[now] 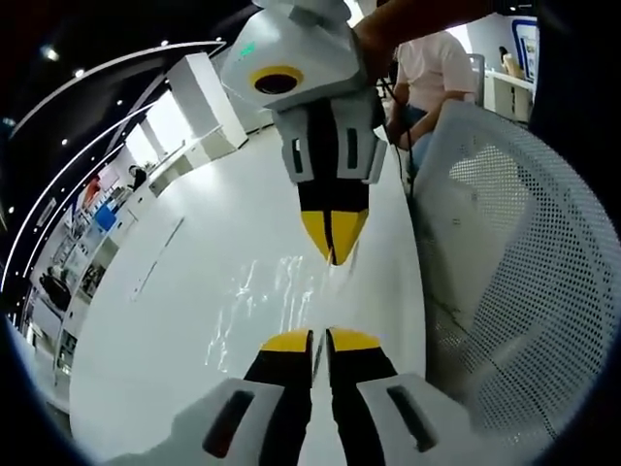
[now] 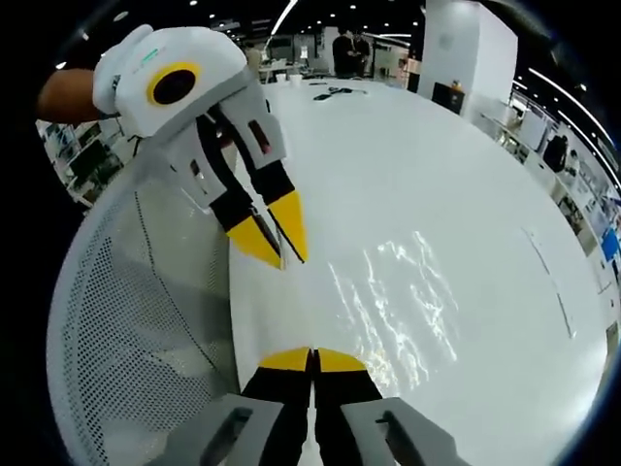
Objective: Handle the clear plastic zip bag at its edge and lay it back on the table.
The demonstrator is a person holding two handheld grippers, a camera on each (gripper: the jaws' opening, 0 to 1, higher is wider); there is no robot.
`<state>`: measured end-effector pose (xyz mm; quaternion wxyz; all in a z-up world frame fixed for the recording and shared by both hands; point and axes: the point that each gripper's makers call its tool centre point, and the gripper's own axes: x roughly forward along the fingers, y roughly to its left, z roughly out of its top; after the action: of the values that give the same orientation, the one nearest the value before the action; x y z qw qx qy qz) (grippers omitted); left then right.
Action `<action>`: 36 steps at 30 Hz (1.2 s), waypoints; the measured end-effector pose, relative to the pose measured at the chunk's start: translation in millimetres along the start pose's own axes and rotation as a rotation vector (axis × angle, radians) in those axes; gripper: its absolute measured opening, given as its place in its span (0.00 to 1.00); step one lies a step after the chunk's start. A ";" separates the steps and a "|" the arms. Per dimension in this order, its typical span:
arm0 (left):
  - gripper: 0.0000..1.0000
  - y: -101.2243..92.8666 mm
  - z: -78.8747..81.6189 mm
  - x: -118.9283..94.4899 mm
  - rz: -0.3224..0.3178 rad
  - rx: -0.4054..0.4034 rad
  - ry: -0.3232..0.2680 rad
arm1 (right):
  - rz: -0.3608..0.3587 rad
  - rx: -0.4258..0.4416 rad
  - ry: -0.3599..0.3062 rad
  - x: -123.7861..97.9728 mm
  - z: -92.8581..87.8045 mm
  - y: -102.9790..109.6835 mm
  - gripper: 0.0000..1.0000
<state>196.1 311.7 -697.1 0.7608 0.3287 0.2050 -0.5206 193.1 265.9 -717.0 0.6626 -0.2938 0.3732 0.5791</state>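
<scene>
The clear plastic zip bag (image 1: 267, 301) shows as pale glints over the white table (image 1: 175, 291), stretched between my two grippers. In the left gripper view, my left gripper (image 1: 320, 340) is shut on the bag's near edge, and my right gripper (image 1: 333, 248) comes down from the top, its yellow tips closed on the far edge. From the right gripper view, my right gripper (image 2: 312, 359) pinches the bag (image 2: 398, 301) at the bottom, while my left gripper (image 2: 283, 250) reaches in from the upper left, tips together on the film.
A white mesh chair back (image 1: 505, 272) (image 2: 136, 320) stands right against the table's edge beside both grippers. A seated person (image 1: 437, 68) is behind it. Small dark items (image 2: 335, 92) lie at the table's far end, with people standing beyond.
</scene>
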 end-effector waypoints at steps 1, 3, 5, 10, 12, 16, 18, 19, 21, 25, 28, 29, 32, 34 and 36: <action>0.08 0.3 -0.1 -0.2 0.001 0.002 0.001 | 0.001 0.005 0.001 0.2 -0.3 0.1 0.00; 0.15 0.7 0.4 -0.3 0.003 0.002 -0.001 | -0.001 0.011 0.000 0.8 -0.5 -1.1 0.00; 0.19 1.2 1.9 -0.6 0.008 0.012 -0.004 | 0.000 0.018 0.004 1.4 -1.0 -0.7 0.00; 0.18 -2.8 13.2 -1.7 -0.009 0.045 -0.046 | -0.002 0.023 0.006 2.7 0.0 -1.0 0.00; 0.17 -3.5 15.9 -1.4 -0.007 0.066 -0.048 | -0.002 0.021 0.009 3.5 0.3 -1.1 0.00; 0.14 -7.9 21.5 -0.1 -0.018 0.086 -0.058 | -0.001 0.019 0.010 4.9 1.7 -0.5 0.00; 0.13 -9.2 22.8 1.0 -0.020 0.105 -0.059 | -0.002 0.018 0.011 5.0 2.2 -0.1 0.00; 0.12 -9.7 23.4 1.3 -0.022 0.109 -0.062 | -0.002 0.023 0.014 5.0 2.3 0.3 0.00; 0.11 -9.6 24.2 1.5 -0.022 0.110 -0.065 | -0.007 0.026 0.017 4.7 2.4 0.1 0.00; 0.09 -10.4 25.6 1.5 -0.029 0.118 -0.071 | -0.008 0.020 0.014 5.1 2.3 -3.6 0.00; 0.07 -12.6 25.0 2.1 -0.036 0.122 -0.062 | -0.011 0.020 0.008 4.9 4.3 -5.4 0.00; 0.06 -13.4 24.9 2.6 -0.038 0.132 -0.060 | -0.011 0.019 0.005 4.8 5.3 -6.0 0.00; 0.07 -15.6 25.2 3.9 -0.042 0.140 -0.055 | -0.011 0.013 -0.001 4.2 8.2 -5.3 0.00; 0.07 -15.9 25.6 4.8 -0.040 0.149 -0.048 | -0.009 0.012 -0.005 3.8 9.7 -4.5 0.00; 0.07 -16.4 26.3 5.4 -0.039 0.156 -0.043 | -0.009 0.008 -0.012 2.8 12.6 -2.4 0.00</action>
<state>182.0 285.4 -686.9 0.7269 0.3715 0.1541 -0.5567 197.5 277.4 -712.6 0.6684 -0.2895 0.3702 0.5766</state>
